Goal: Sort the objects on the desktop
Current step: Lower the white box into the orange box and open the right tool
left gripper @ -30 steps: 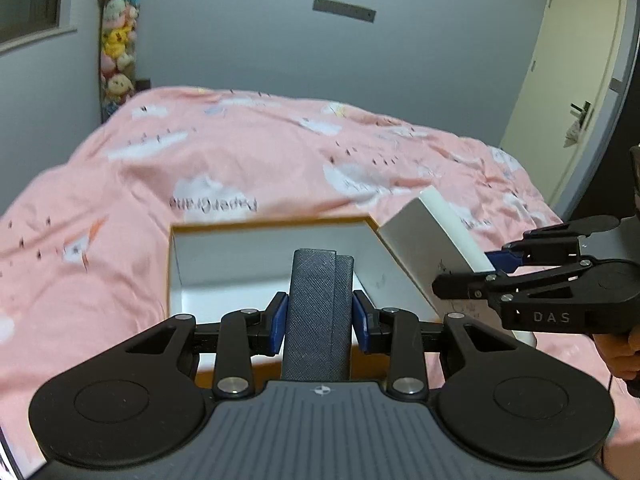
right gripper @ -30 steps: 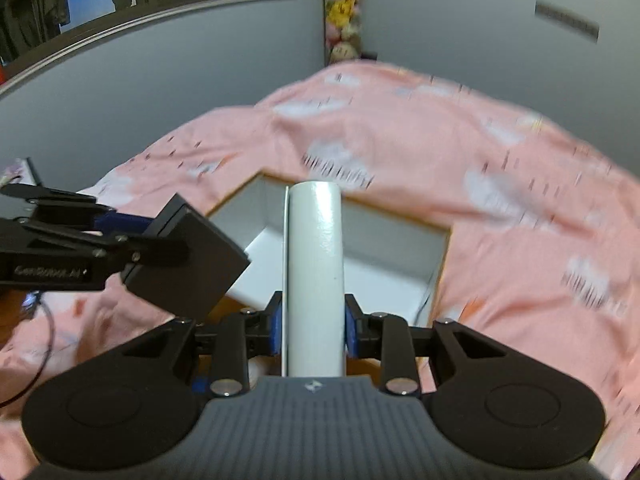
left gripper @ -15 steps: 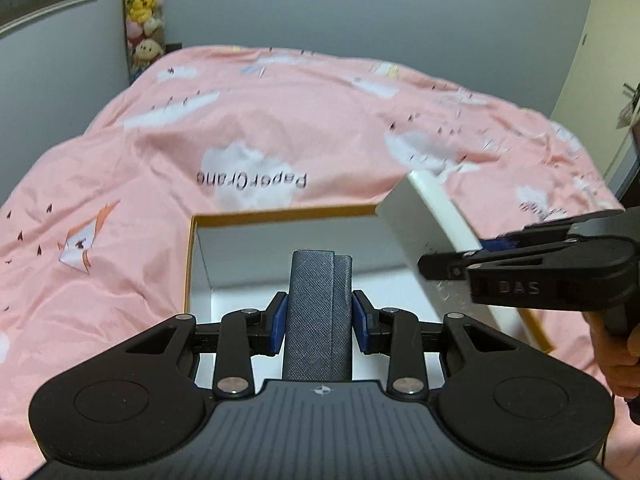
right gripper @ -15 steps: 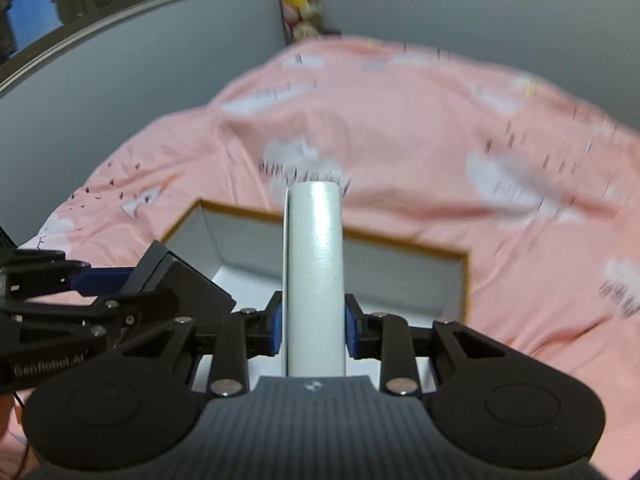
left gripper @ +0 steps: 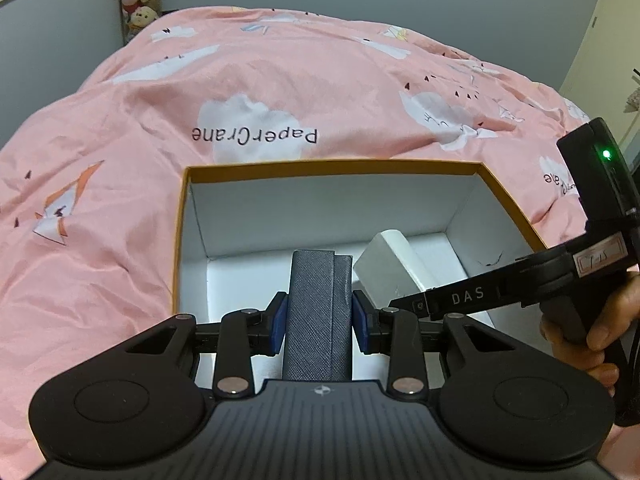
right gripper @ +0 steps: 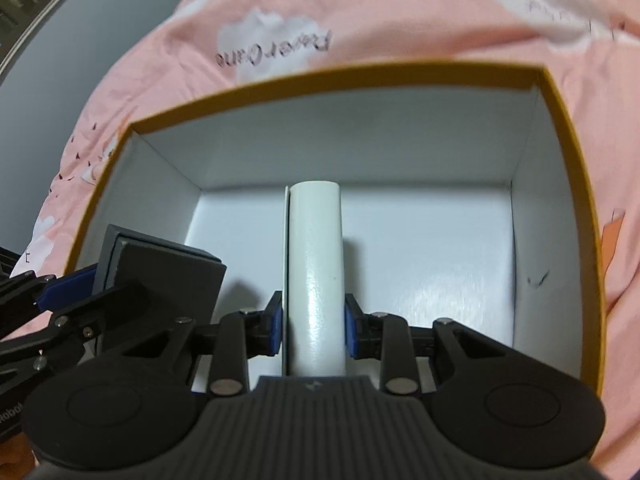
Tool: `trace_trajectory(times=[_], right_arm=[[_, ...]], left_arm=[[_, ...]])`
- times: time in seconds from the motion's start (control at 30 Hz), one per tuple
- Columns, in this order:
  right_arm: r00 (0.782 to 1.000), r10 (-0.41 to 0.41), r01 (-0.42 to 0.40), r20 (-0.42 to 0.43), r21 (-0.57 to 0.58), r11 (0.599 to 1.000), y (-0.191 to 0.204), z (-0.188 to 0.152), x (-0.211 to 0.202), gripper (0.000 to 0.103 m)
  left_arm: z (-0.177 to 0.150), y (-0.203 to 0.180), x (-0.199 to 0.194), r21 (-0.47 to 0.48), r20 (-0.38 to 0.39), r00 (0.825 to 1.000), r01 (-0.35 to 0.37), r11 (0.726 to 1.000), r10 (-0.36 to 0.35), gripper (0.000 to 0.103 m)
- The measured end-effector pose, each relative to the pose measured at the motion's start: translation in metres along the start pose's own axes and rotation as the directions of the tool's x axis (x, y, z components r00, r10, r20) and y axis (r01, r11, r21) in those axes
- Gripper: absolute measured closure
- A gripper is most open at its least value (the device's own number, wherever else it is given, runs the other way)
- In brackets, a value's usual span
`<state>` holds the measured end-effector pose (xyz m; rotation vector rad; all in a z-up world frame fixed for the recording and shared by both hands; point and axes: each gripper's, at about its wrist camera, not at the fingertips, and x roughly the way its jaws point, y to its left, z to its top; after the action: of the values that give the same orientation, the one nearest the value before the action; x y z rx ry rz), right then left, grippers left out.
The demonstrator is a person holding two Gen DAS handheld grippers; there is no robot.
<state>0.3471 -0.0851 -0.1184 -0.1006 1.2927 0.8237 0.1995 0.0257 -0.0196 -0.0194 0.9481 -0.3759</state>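
Now both grippers have dropped from above the box's rim to down inside its opening, each with its load gripped. The left gripper [left gripper: 319, 322] has its blue pads pressed on the flanks of a dark grey textured case [left gripper: 318, 312], which stands on end between them over the near left part of the white-lined, orange-edged cardboard box [left gripper: 328, 166]. A second ago that case sat level with the box's near edge; now the white floor spreads out behind it and the far wall rises above its top.

The right gripper [right gripper: 313, 330] is clamped narrowly on a white slim box [right gripper: 315, 276], also held on end. It has swung in from beyond the cardboard box's right wall, where it hung tilted, to a spot near the middle of the box floor, just right of the grey case. In the left wrist view the two items are close, perhaps touching; the fisheye angle leaves that unclear. Whether either item's lower end has reached the box floor is hidden by the gripper bodies.

For the sorting, this reads as the placing step nearly finished: both things are inside the walls, side by side, and what seems left is to set them down and let go.
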Motion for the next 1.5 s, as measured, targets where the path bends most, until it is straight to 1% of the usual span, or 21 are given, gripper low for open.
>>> trace_trajectory(times=[0.07,0.17,0.27,0.33,0.4,0.5,0.63,0.7,0.77,0.8,0.83,0.9,1.0,1.07,1.1,1.13,1.23,1.27,1.33,1.4,1.5], right_arm=[[1.0,-0.01,0.01,-0.027,0.019,1.0,-0.004,0.001,0.001,0.072],[0.997,-0.055,0.056,-0.058,0.017,0.998,-0.007,0.002,0.002,0.071],[0.996,-0.078,0.078,-0.054,0.007,0.997,-0.01,0.002,-0.002,0.068],[0.993,-0.108,0.108,-0.048,-0.002,0.994,-0.011,0.003,-0.006,0.063],[0.988,-0.147,0.145,-0.041,-0.029,0.989,-0.01,0.003,-0.011,0.062],[0.984,-0.173,0.17,-0.04,-0.075,0.983,-0.008,0.002,-0.014,0.062],[0.973,-0.228,0.223,-0.023,-0.135,0.965,-0.003,0.002,-0.017,0.065],[0.966,-0.258,0.253,-0.005,-0.182,0.95,0.003,0.002,-0.02,0.064],[0.963,-0.269,0.264,0.002,-0.21,0.942,0.006,0.002,-0.022,0.062],[0.963,-0.268,0.26,-0.008,-0.218,0.941,0.007,0.003,-0.021,0.06],[0.963,-0.269,0.257,-0.024,-0.23,0.939,0.008,0.003,-0.019,0.051],[0.956,-0.288,0.265,-0.052,-0.261,0.928,0.012,0.004,-0.012,0.04],[0.938,-0.337,0.296,-0.084,-0.313,0.903,0.018,0.005,0.001,0.036],[0.927,-0.361,0.308,-0.104,-0.337,0.889,0.021,0.006,0.009,0.037],[0.919,-0.376,0.318,-0.114,-0.349,0.882,0.021,0.007,0.013,0.041],[0.91,-0.398,0.335,-0.119,-0.356,0.873,0.021,0.007,0.017,0.042],[0.908,-0.403,0.345,-0.117,-0.338,0.876,0.018,0.011,0.017,0.044],[0.906,-0.41,0.356,-0.108,-0.328,0.875,0.016,0.014,0.016,0.044],[0.901,-0.426,0.385,-0.083,-0.297,0.874,0.012,0.019,0.014,0.05],[0.898,-0.435,0.402,-0.063,-0.285,0.87,0.01,0.024,0.012,0.052],[0.873,-0.488,0.461,-0.02,-0.296,0.837,0.015,0.029,0.013,0.055]], left_arm=[[0.0,0.002,0.005,-0.005,-0.011,1.0,0.011,1.0,-0.011,0.065],[-0.002,0.005,0.008,-0.011,-0.018,1.0,0.016,1.0,-0.016,0.065],[-0.003,0.006,0.009,-0.014,-0.022,1.0,0.02,1.0,-0.021,0.065],[-0.004,0.006,0.009,-0.012,-0.026,0.999,0.024,1.0,-0.024,0.065],[-0.004,0.006,0.01,-0.011,-0.03,0.999,0.027,1.0,-0.027,0.065],[-0.005,0.006,0.01,-0.008,-0.032,0.999,0.031,0.999,-0.031,0.065],[-0.006,0.007,0.01,-0.01,-0.028,0.999,0.035,0.999,-0.035,0.065],[-0.006,0.007,0.01,-0.013,-0.026,0.999,0.038,0.999,-0.038,0.065],[-0.006,0.007,0.01,-0.011,-0.026,0.999,0.042,0.999,-0.042,0.065],[-0.006,0.007,0.01,-0.011,-0.025,0.999,0.044,0.999,-0.045,0.065],[-0.006,0.007,0.01,0.003,-0.028,0.998,0.059,0.998,-0.059,0.065],[-0.006,0.007,0.009,0.005,-0.028,0.998,0.063,0.998,-0.063,0.065],[-0.007,0.009,0.007,0.003,-0.03,0.997,0.071,0.997,-0.071,0.065],[-0.007,0.009,0.007,0.003,-0.031,0.997,0.075,0.997,-0.075,0.065],[-0.007,0.01,0.007,0.004,-0.031,0.997,0.077,0.997,-0.077,0.065],[-0.007,0.009,0.007,0.006,-0.032,0.996,0.08,0.997,-0.08,0.065],[-0.008,0.01,0.007,0.008,-0.031,0.995,0.091,0.996,-0.091,0.065],[-0.008,0.011,0.007,0.008,-0.03,0.995,0.095,0.995,-0.095,0.065],[-0.008,0.011,0.007,0.009,-0.03,0.994,0.103,0.995,-0.102,0.065],[-0.009,0.012,0.007,0.008,-0.03,0.994,0.108,0.994,-0.108,0.065],[-0.009,0.014,0.007,0.005,-0.03,0.993,0.114,0.993,-0.114,0.065]])
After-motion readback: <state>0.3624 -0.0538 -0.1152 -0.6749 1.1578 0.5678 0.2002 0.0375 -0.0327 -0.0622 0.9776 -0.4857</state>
